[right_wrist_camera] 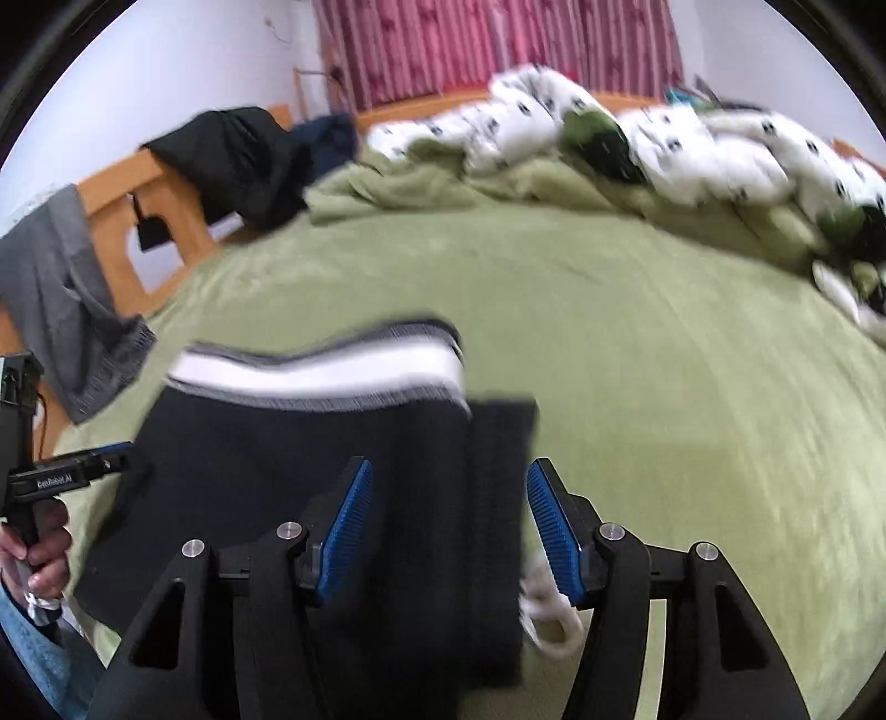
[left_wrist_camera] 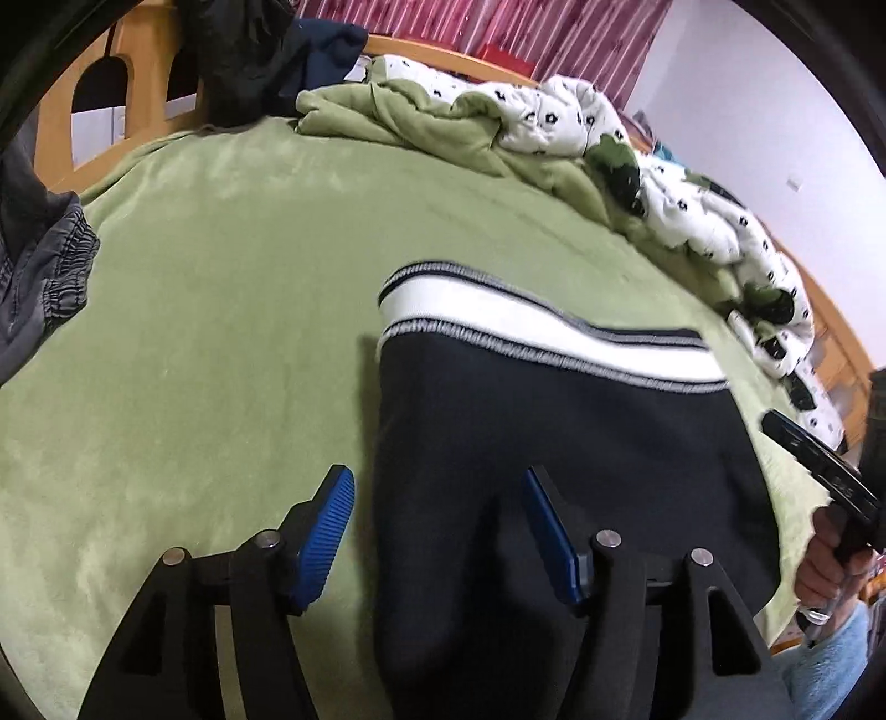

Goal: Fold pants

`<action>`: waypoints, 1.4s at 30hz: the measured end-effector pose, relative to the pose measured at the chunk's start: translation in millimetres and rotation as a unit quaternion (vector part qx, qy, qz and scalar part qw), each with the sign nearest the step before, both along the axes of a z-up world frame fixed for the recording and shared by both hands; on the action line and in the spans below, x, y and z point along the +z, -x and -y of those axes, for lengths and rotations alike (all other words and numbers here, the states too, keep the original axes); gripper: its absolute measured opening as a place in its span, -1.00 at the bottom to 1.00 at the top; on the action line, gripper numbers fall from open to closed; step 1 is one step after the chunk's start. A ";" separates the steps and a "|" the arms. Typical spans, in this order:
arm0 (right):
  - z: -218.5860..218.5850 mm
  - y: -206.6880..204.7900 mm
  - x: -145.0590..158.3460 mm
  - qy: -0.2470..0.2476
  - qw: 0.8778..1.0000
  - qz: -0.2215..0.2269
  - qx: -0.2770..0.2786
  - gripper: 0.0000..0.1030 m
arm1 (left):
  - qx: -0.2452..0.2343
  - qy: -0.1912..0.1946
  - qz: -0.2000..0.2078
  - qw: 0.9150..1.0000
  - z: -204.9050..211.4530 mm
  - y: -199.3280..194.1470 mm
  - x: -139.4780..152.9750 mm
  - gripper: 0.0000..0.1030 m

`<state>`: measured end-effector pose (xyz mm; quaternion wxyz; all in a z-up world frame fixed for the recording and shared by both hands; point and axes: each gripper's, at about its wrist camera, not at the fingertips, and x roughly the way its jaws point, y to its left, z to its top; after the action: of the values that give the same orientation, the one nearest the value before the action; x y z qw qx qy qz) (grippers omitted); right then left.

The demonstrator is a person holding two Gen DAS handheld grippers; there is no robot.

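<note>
Dark navy pants (left_wrist_camera: 554, 432) with a white and grey striped band lie folded on the green bed cover (left_wrist_camera: 221, 332). My left gripper (left_wrist_camera: 437, 515) is open over their left edge, blue pads apart and holding nothing. In the right wrist view the pants (right_wrist_camera: 332, 443) lie in front of my right gripper (right_wrist_camera: 448, 515), which is open over their right edge. A white drawstring (right_wrist_camera: 548, 615) pokes out beside its right finger. The right gripper also shows at the right edge of the left wrist view (left_wrist_camera: 819, 471), and the left gripper at the left edge of the right wrist view (right_wrist_camera: 66, 476).
A rumpled white and green quilt (left_wrist_camera: 637, 155) lies along the far side of the bed. Grey pants (left_wrist_camera: 44, 277) and dark clothes (left_wrist_camera: 249, 61) hang over the wooden bed frame (left_wrist_camera: 61, 111) at the left. A red striped curtain (right_wrist_camera: 498, 50) hangs behind.
</note>
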<state>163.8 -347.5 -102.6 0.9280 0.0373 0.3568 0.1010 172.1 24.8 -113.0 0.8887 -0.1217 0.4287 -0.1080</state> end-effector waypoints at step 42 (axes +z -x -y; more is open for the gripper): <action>-27.9 -99.0 -37.8 0.037 0.998 -0.047 -0.009 -0.10 | -0.035 -0.085 0.023 0.995 86.9 -80.8 -10.3 -0.16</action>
<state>262.8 -319.6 -140.3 0.9118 0.0111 0.4031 0.0775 252.9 -62.1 -123.4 0.9013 -0.0279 0.4194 -0.1050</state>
